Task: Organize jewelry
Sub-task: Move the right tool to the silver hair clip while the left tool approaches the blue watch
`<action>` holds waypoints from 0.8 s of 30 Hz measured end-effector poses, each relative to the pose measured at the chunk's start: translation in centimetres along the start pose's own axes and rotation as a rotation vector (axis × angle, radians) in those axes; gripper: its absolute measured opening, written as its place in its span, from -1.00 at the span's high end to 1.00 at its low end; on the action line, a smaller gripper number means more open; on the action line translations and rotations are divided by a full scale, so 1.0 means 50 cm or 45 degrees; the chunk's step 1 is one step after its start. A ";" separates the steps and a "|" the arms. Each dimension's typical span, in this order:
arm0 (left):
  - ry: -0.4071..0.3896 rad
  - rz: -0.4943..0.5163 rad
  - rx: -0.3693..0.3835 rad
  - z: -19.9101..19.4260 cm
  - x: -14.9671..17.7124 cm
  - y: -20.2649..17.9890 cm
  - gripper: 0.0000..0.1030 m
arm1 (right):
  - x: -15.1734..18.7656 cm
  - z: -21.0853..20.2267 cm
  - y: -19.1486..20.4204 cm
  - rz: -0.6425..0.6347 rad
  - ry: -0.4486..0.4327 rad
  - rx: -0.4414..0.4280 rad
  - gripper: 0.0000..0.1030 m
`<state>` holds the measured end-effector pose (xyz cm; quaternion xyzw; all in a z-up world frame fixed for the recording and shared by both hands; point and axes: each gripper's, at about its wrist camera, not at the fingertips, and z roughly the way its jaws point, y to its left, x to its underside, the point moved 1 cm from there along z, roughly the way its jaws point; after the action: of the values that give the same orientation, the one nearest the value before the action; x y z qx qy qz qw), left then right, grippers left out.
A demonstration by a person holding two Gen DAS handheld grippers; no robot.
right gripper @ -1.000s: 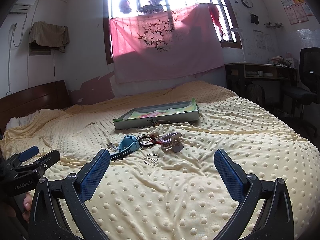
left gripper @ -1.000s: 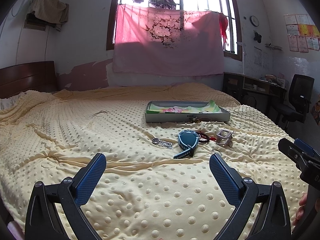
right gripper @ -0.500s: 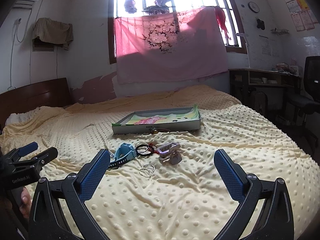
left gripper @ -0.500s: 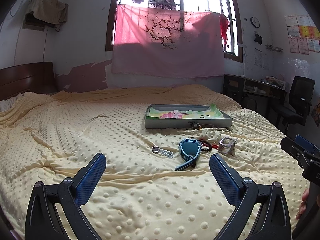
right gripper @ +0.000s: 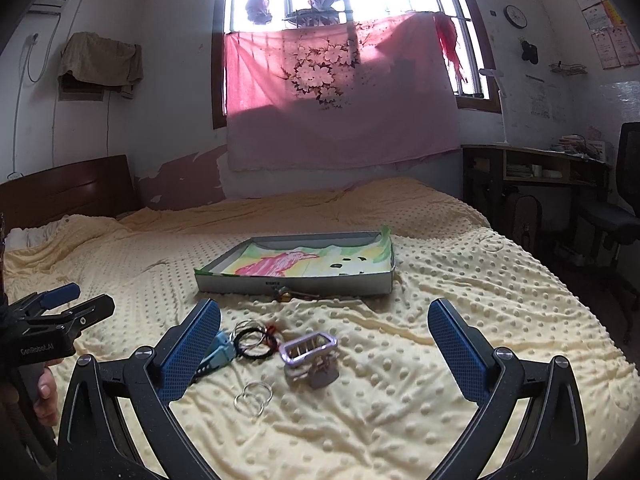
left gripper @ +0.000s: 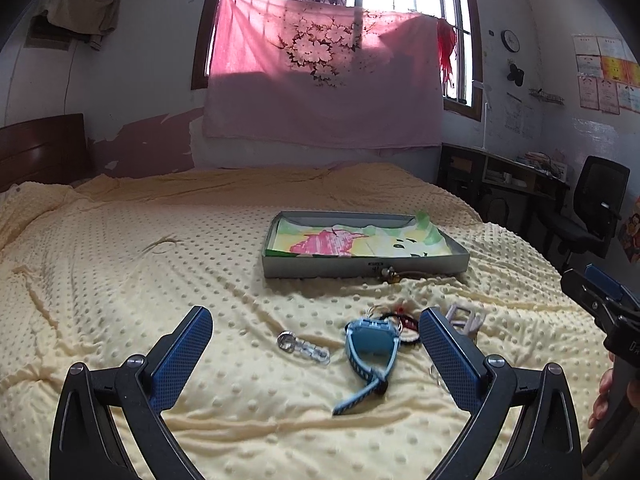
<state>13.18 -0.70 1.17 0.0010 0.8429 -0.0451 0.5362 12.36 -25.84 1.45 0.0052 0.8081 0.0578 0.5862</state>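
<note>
A shallow grey box lined with colourful paper lies on the yellow bedspread. In front of it lie a blue watch, a silver clasp chain, black and red bracelets, a lilac-framed watch and two silver rings. A small gold piece rests against the box's front wall. My left gripper hangs open above the chain and blue watch. Open too, my right gripper hovers over the lilac watch and rings.
The dotted yellow bedspread covers a wide bed with a dark headboard at the left. A desk and a black office chair stand at the right. A person's hand holds the left gripper's handle.
Both grippers have moved forward and lower toward the jewelry, which now sits between their fingers. Nothing on the bed has shifted; both stay open.
</note>
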 end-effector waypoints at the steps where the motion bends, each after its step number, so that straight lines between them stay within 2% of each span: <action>1: 0.005 -0.002 0.002 0.011 -0.003 0.000 -1.00 | -0.002 0.011 -0.002 0.000 0.001 0.003 -0.98; 7: 0.025 -0.019 0.006 0.067 -0.011 -0.013 -1.00 | 0.002 0.081 -0.015 0.040 0.035 -0.020 -0.98; 12: 0.126 -0.031 0.069 0.125 0.005 -0.016 -1.00 | 0.029 0.153 -0.028 0.079 0.140 -0.081 -0.97; 14: 0.175 -0.051 0.119 0.147 0.014 -0.016 -0.90 | 0.046 0.181 -0.031 0.091 0.196 -0.108 -0.81; 15: 0.199 -0.058 0.134 0.155 0.019 -0.016 -0.77 | 0.054 0.194 -0.032 0.097 0.223 -0.131 -0.61; 16: 0.222 -0.065 0.152 0.164 0.025 -0.015 -0.67 | 0.063 0.205 -0.033 0.104 0.248 -0.153 -0.51; 21: 0.305 -0.107 0.295 0.193 0.060 -0.019 -0.62 | 0.097 0.241 -0.022 0.100 0.326 -0.251 -0.51; 24: 0.344 -0.126 0.333 0.204 0.077 -0.021 -0.61 | 0.113 0.253 -0.011 0.082 0.354 -0.276 -0.51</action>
<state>20.73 -2.71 -6.52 0.0352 0.8932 -0.1801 0.4105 22.62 -24.85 -7.80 -0.0400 0.8698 0.1634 0.4639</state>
